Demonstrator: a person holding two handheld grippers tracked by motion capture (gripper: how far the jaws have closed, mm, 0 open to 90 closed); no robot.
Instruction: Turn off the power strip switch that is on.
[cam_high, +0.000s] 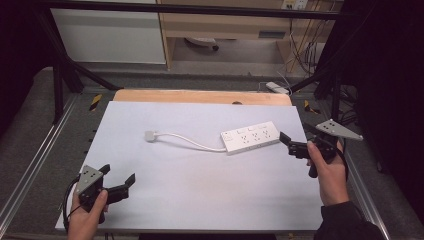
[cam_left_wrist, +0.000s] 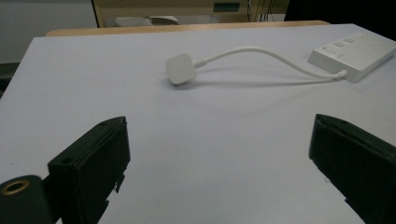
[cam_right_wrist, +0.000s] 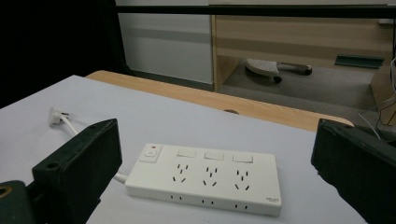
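Power strip (cam_high: 251, 136) lies untouched mid-tabletop (cam_high: 200, 190), its plug (cam_high: 150, 135) trailing left; left tool (cam_high: 120, 179) waits open near the front edge, right tool (cam_high: 295, 137) open beside the strip's end, likely about to grasp it.

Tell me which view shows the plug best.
Left gripper view: the plug lies close, its flat white back clear. The high view shows it small; the right gripper view shows it far off, prongs just visible.

Black tongs (cam_high: 120, 177) (grey plates), dark sleeve (cam_high: 345, 222)
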